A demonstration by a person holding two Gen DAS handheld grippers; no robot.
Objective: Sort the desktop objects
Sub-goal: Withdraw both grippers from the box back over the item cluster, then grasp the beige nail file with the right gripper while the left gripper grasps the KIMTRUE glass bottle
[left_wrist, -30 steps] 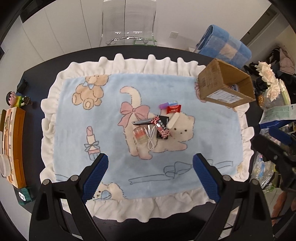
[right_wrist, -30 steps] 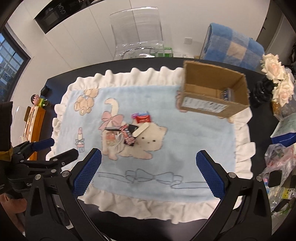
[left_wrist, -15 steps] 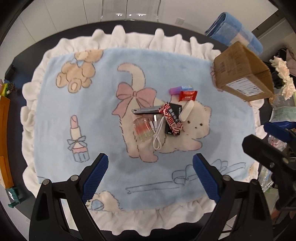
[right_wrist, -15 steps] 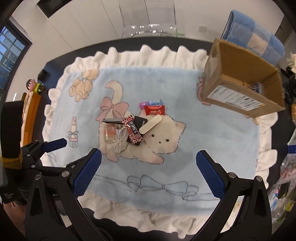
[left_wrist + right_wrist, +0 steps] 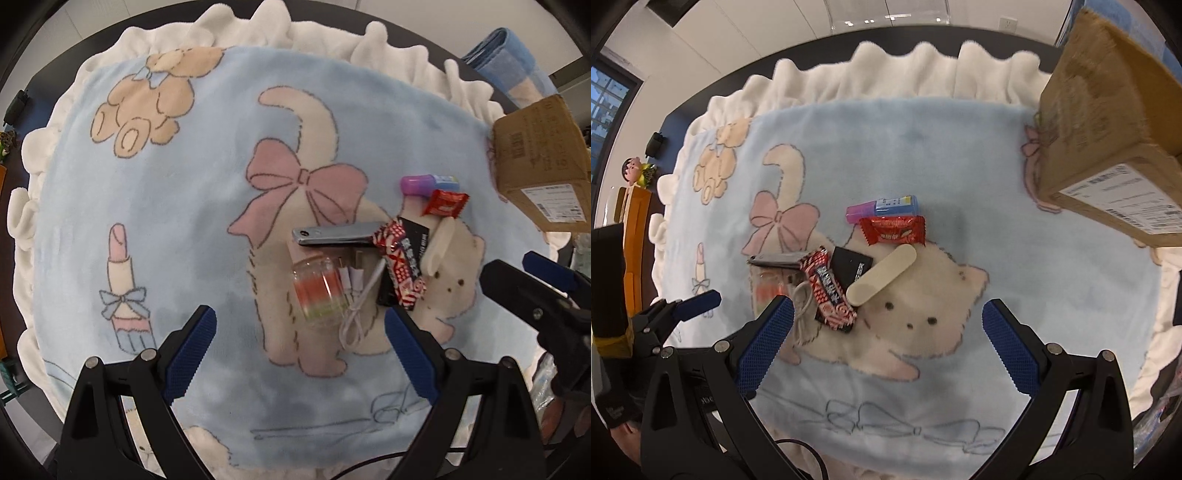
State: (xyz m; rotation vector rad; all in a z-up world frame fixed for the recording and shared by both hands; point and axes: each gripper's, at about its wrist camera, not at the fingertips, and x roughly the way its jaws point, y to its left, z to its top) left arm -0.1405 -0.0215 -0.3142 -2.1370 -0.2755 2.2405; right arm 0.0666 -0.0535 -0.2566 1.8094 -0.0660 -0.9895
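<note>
Clutter sits in one tight pile near the middle of a pale blue fleece blanket with a white ruffled edge [image 5: 177,206], spread over a dark table [image 5: 713,92]. In the pile: a small clear glass jar with red and green contents [image 5: 319,291] lying on its side, a coiled white cable [image 5: 356,295] touching it, a flat silver metal nail clipper [image 5: 338,233] just above, a red-and-black patterned candy wrapper [image 5: 829,291] lying across a flat black packet [image 5: 849,267], a cream oblong nail file [image 5: 882,275] resting on that packet, a red foil snack wrapper [image 5: 892,230], and a purple-capped blue tube [image 5: 882,208] beside it.

An open brown cardboard box with a shipping label [image 5: 1108,147] stands at the blanket's right edge, well apart from the pile.

Both tools hover above the blanket holding nothing. The left gripper [image 5: 299,356] has its blue-padded fingers [image 5: 190,354] spread wide, the jar and cable just ahead of them. The right gripper [image 5: 886,347] is likewise spread wide, its fingers [image 5: 1008,350] flanking the printed cat's face, with the pile ahead to its left.
</note>
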